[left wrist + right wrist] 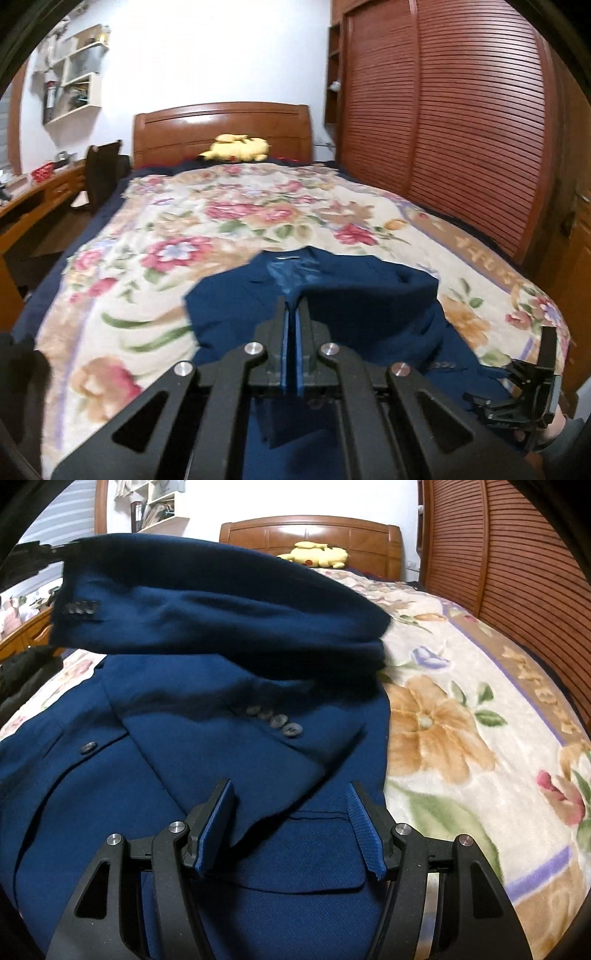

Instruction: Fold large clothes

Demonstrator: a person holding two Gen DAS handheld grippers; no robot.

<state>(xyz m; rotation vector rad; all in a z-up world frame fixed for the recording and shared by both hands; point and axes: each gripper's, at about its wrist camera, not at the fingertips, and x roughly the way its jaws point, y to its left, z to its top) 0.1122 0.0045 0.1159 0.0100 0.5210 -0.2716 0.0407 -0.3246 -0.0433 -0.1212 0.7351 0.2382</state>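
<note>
Closed black left tool (294, 306) pinches a lifted sleeve (207, 602) of the dark blue woollen jacket (332, 295) on the floral bedspread (155, 258); thin cloth could slip free. Right tool (291, 794) hovers wide, empty, over the jacket's hem.

You can see a yellow plush toy (236, 147) by the wooden headboard (221, 127), a flowery blanket (258, 214), a slatted wardrobe door (461, 129) and wall shelves (75, 74).

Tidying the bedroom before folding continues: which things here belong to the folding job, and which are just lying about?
Job: navy blue suit jacket, its lifted sleeve, left claw, right claw.
Lying about: yellow plush toy, floral blanket.
</note>
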